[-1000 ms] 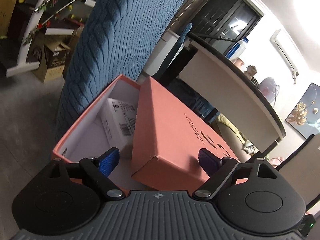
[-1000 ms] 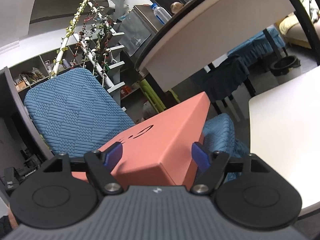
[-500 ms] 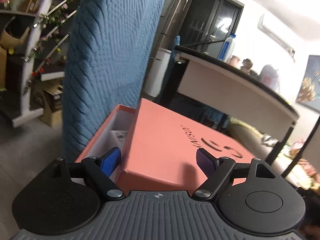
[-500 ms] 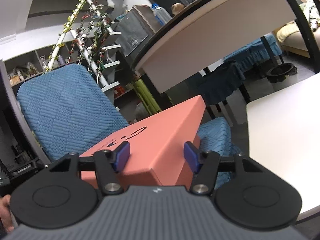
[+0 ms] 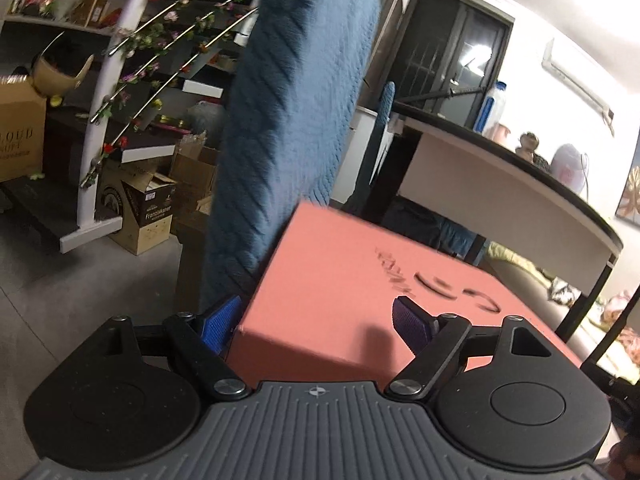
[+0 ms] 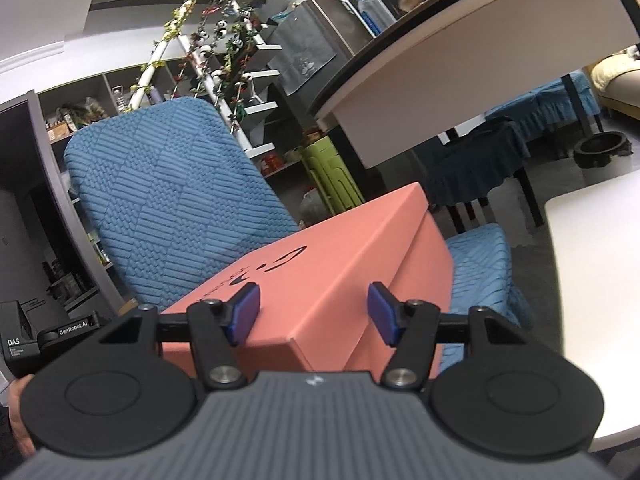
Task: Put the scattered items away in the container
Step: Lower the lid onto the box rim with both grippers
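A salmon-pink box lid [image 5: 360,280] with a dark logo lies flat over its box on the seat of a blue quilted chair [image 6: 160,208]. The box's inside is hidden. My left gripper [image 5: 316,320] is open at the lid's near corner, with one blue finger [image 5: 220,320] beside the lid's left side and the other above its top. In the right wrist view the same lid [image 6: 340,256] shows from its other end. My right gripper [image 6: 314,314] has narrowed onto that corner, its pads [image 6: 242,312] against the cardboard on either side.
The chair back [image 5: 288,128] rises close on the left of the box. A round white table with a dark rim [image 5: 520,184] overhangs behind. A white tabletop [image 6: 600,280] lies to the right. Cardboard boxes [image 5: 148,212] and a flower-wrapped stair rail [image 5: 120,92] stand on the left floor.
The lid has dropped from tilted to flat, hiding the white items inside the box. The right gripper's fingers have closed in on the lid's corner. The left gripper rose to look along the lid.
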`<action>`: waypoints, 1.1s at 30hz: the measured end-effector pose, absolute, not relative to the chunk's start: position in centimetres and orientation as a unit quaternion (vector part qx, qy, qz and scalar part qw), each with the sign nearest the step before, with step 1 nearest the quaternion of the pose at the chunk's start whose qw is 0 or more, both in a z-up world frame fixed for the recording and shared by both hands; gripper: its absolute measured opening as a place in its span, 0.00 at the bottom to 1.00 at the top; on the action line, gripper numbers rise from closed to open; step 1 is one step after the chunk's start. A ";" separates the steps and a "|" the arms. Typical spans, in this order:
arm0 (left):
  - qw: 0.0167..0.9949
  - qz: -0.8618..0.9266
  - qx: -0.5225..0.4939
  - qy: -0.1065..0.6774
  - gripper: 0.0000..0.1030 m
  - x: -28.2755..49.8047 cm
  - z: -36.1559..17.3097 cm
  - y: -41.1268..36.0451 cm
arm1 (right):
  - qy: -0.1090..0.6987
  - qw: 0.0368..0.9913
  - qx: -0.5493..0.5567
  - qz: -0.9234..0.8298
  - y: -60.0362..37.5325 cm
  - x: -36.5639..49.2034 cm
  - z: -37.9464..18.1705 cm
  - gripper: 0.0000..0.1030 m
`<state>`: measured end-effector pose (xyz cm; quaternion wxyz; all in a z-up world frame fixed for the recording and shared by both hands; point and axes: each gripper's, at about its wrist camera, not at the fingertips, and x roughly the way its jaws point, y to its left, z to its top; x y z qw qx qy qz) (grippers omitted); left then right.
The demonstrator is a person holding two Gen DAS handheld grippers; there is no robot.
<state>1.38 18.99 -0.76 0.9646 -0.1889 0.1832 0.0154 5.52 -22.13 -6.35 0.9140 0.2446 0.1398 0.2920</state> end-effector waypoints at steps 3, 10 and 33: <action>0.963 0.009 -0.195 0.184 0.82 1.3 -0.9 19.4 | 0.138 0.916 0.243 0.287 -21.8 5.6 -6.2 0.59; 0.967 0.008 -0.173 0.188 0.83 1.2 -1.1 19.2 | 0.143 0.915 0.245 0.288 -22.1 5.8 -6.4 0.59; 0.959 0.005 -0.176 0.223 0.84 1.4 -2.3 19.6 | 0.157 0.915 0.239 0.286 -22.0 5.5 -6.5 0.59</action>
